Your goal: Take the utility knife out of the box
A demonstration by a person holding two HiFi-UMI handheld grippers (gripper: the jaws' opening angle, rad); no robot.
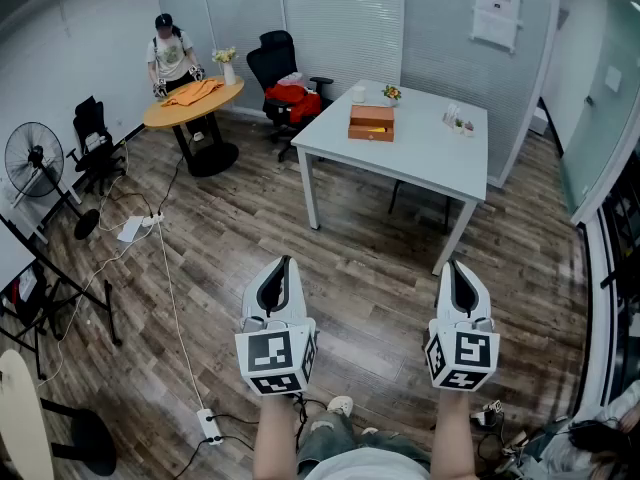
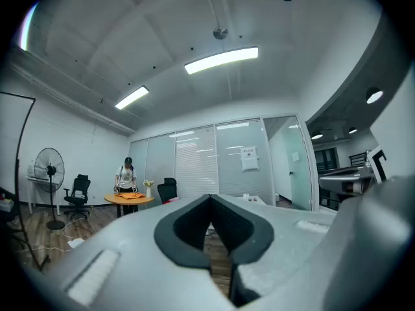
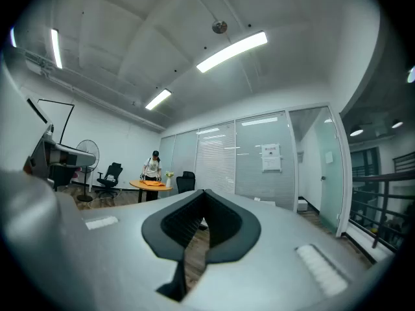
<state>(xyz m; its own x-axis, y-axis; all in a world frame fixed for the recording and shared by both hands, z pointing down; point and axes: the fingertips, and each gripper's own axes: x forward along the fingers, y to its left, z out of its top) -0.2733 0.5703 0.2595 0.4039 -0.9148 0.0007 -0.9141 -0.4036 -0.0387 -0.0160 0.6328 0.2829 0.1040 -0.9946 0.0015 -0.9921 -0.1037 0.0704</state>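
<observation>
The wooden box [image 1: 371, 123] sat on the white table [image 1: 420, 158] across the room – couldn't make out the knife in it. The notice [image 1: 497, 13] on the glass wall was too small to read. The left gripper [image 1: 285, 261] and right gripper [image 1: 455, 265] were both pinched together and empty, well apart from the table. Only the gripper views caught the ceiling lights [image 2: 220, 59].
</observation>
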